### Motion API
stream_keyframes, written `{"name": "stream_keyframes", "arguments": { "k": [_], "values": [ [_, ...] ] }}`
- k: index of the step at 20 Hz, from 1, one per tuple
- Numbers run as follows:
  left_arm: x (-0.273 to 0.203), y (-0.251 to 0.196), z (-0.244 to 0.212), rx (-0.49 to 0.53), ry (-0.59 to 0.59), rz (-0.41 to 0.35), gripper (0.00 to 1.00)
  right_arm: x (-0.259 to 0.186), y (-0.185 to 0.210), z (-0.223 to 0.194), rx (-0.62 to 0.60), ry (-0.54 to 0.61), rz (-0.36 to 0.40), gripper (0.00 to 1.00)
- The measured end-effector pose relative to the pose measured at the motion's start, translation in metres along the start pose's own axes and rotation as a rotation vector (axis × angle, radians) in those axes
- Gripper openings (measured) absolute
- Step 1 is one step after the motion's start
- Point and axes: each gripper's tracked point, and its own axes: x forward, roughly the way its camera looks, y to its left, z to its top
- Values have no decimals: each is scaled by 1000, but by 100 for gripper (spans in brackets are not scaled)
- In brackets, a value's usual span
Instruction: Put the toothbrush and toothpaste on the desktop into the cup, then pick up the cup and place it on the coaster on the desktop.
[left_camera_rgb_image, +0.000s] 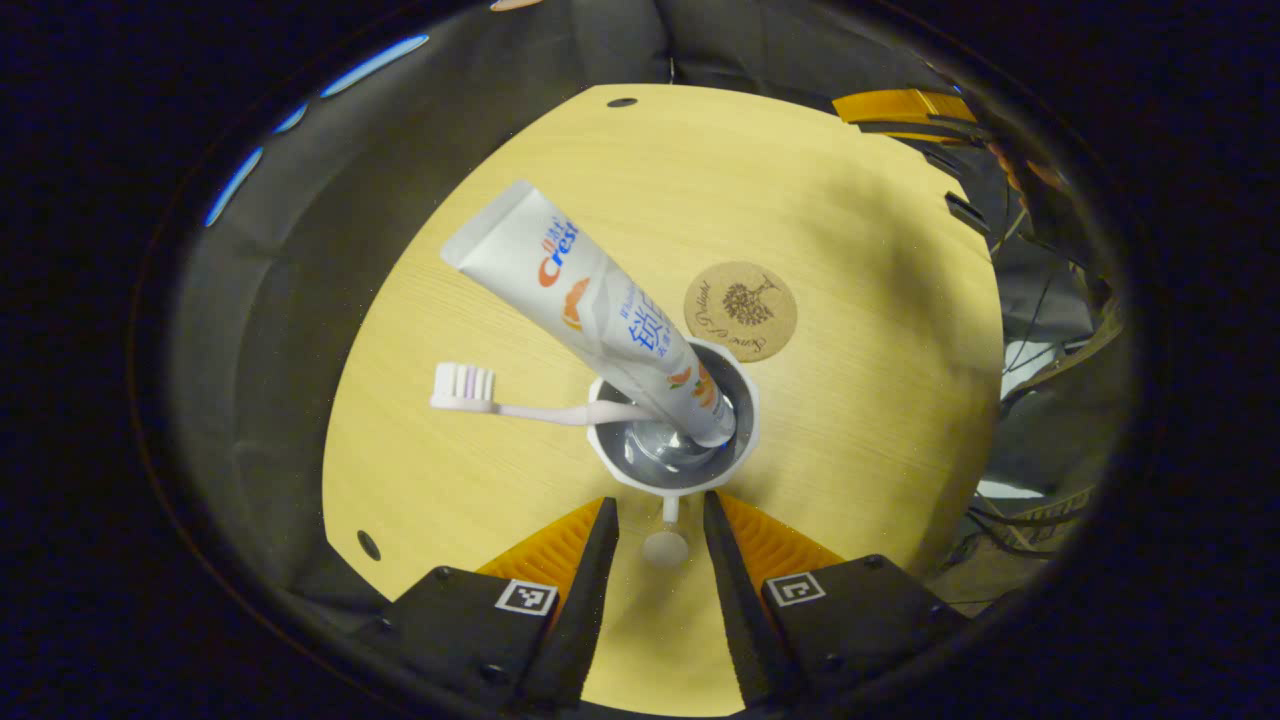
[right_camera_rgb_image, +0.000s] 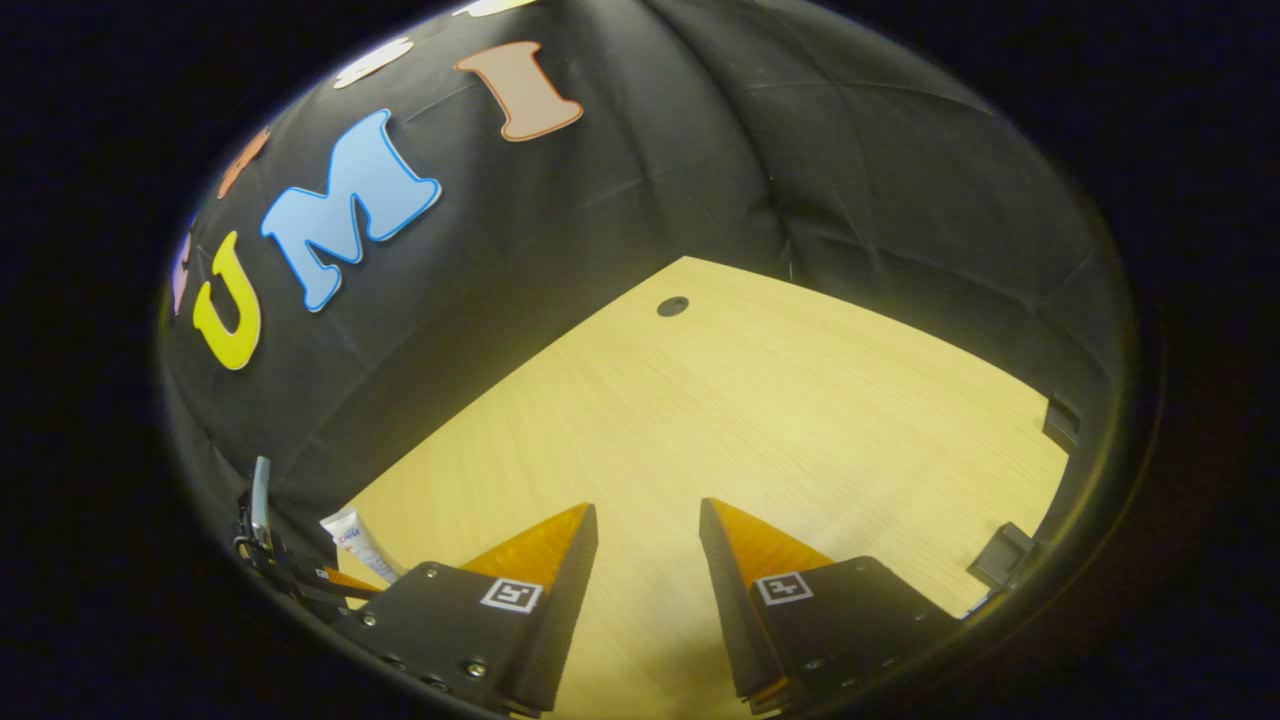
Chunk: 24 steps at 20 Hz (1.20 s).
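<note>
A white cup (left_camera_rgb_image: 740, 385) stands on the wooden desktop (left_camera_rgb_image: 880, 400) in the left gripper view. A white toothpaste tube (left_camera_rgb_image: 590, 300) leans out of it to the upper left. A pale toothbrush (left_camera_rgb_image: 480, 395) also sits in it, bristle head out to the left. The round cork coaster (left_camera_rgb_image: 740, 311) lies just beyond the cup, bare. My left gripper (left_camera_rgb_image: 660, 498) is open, its fingers on either side of the cup's small handle (left_camera_rgb_image: 667, 535) without touching it. My right gripper (right_camera_rgb_image: 648, 506) is open above bare desktop (right_camera_rgb_image: 780, 400), and the toothpaste tube's end (right_camera_rgb_image: 352, 540) peeks in at lower left.
Black cloth walls close in the desk on the far sides. Round cable holes (left_camera_rgb_image: 621, 102) (left_camera_rgb_image: 368, 545) sit near the desk's corners. Cables and a stand (left_camera_rgb_image: 1040, 360) hang off the right edge. Part of the other gripper (right_camera_rgb_image: 262, 520) shows at the right gripper view's lower left.
</note>
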Motion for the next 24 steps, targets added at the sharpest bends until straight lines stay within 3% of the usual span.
{"name": "stream_keyframes", "arguments": {
  "k": [1, 11, 13, 14, 15, 18, 20, 24],
  "values": [
    [5, 1, 0, -1, 9, -12, 61, 0, -3, -1, 3, 1, -7, 63],
    [46, -7, -9, -19, 9, -95, 62, -1, -34, -11, 39, 23, -58, 63],
    [51, -9, -11, -29, 17, -92, 37, -3, -35, -14, 38, 29, -58, 63],
    [51, -9, -10, -31, 14, -89, 43, -3, -35, -15, 38, 31, -58, 63],
    [51, -11, -9, -36, 9, -94, 34, -2, -35, -17, 37, 33, -57, 63],
    [47, -12, -3, -37, -19, -89, 37, -4, -34, -17, 36, 35, -53, 63],
    [45, -15, -5, -40, -22, -92, 30, -5, -36, -17, 36, 33, -53, 63],
    [36, -19, 1, -36, -42, -89, 30, -7, -40, -19, 43, 35, -57, 63]
  ]
}}
